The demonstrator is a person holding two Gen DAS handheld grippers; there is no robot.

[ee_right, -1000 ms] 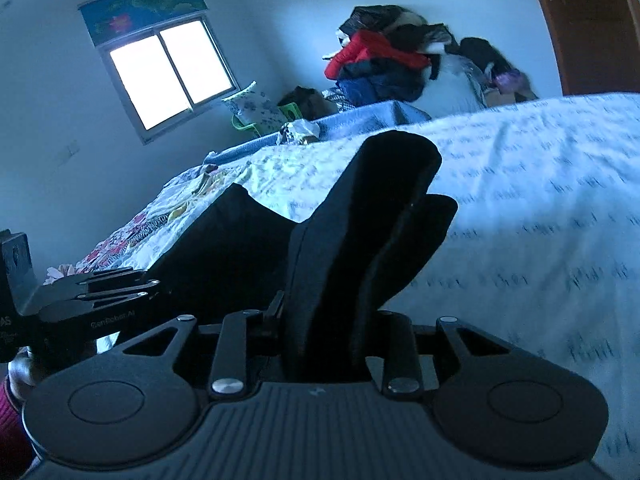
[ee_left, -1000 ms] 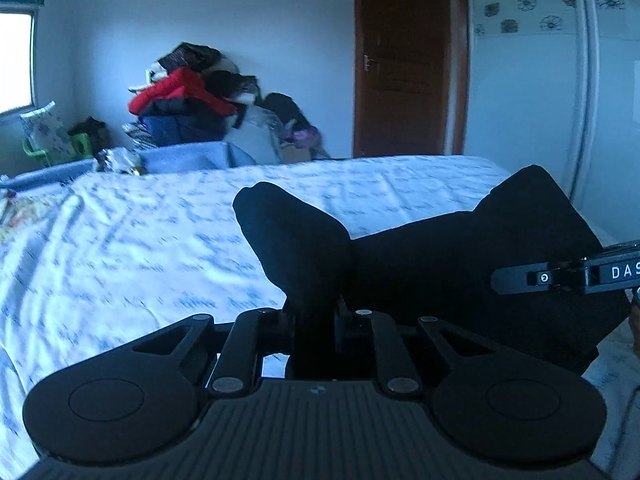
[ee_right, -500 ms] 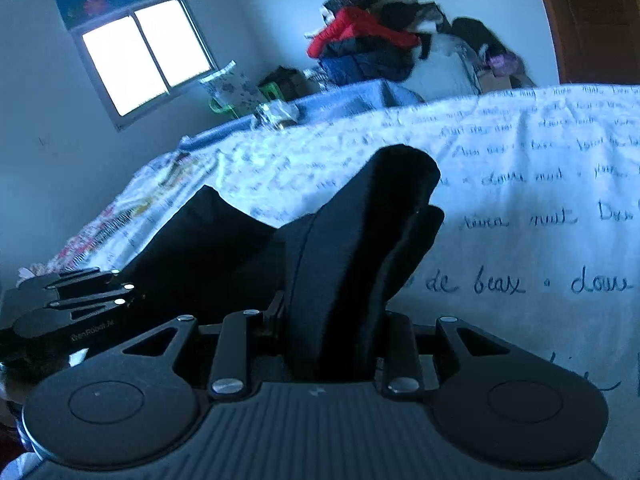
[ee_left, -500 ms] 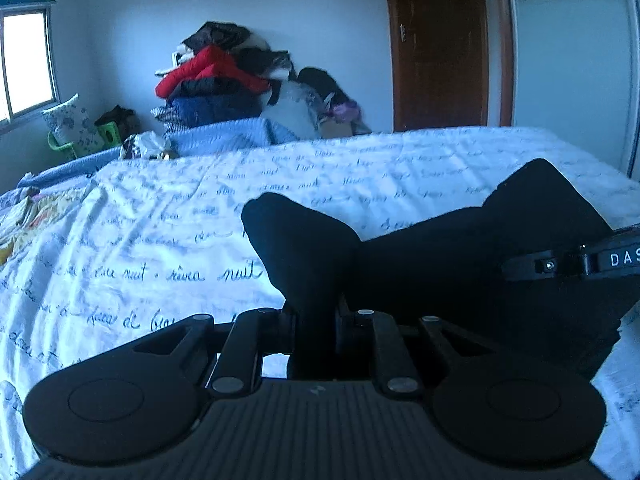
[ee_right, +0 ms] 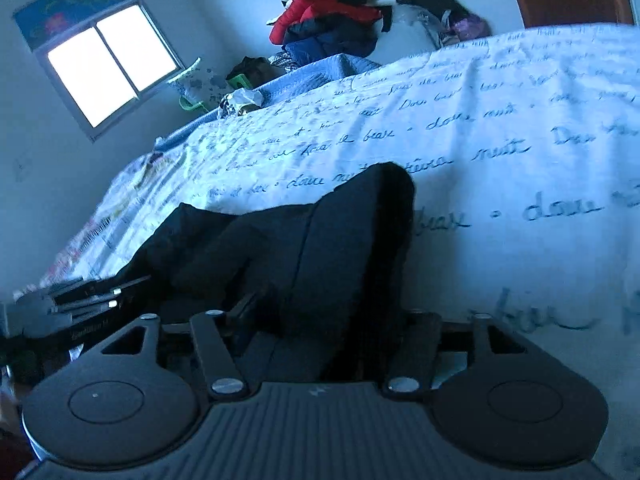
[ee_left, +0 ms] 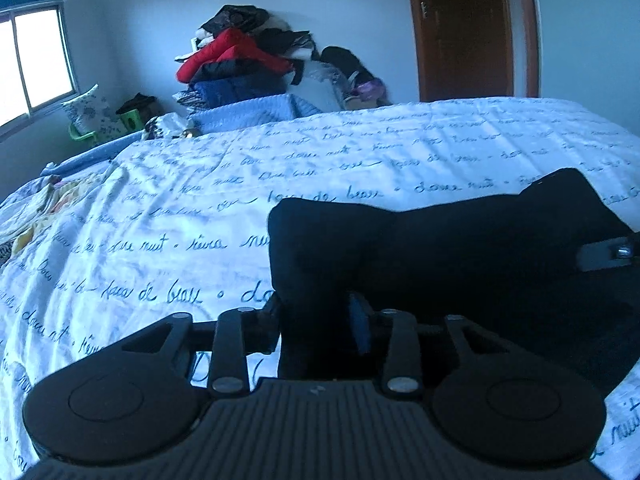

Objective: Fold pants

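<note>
**Left wrist view: both tongs letting go of the black pants on the bed**

Left wrist view first: your left tongs are spreading right now, and a bunched fold of the black pants still sits between the fingers. You can see a strip of the blue pad on the right finger, so the cloth isn't squeezed on that side anymore. Whether the other pad still touches the fabric, I can't tell, it's all black on black there. The pants lie on the bed, on the white sheet with the blue handwriting print, stretching from your tongs off to the right. At the right edge, part of your other tool pokes in over the fabric.

Right wrist view: your right tongs are opening too, and they stand clearly wider apart than the fabric ridge between them. A thick upright fold of the pants stands in that gap, with the rest of the cloth spreading away to the left toward the left tool, which sits low at the left edge just beside the fabric.

Background stuff: a heap of clothes with a red jacket on top is piled against the far wall past the bed, a bright window on the left, and a brown door on the right.
</note>
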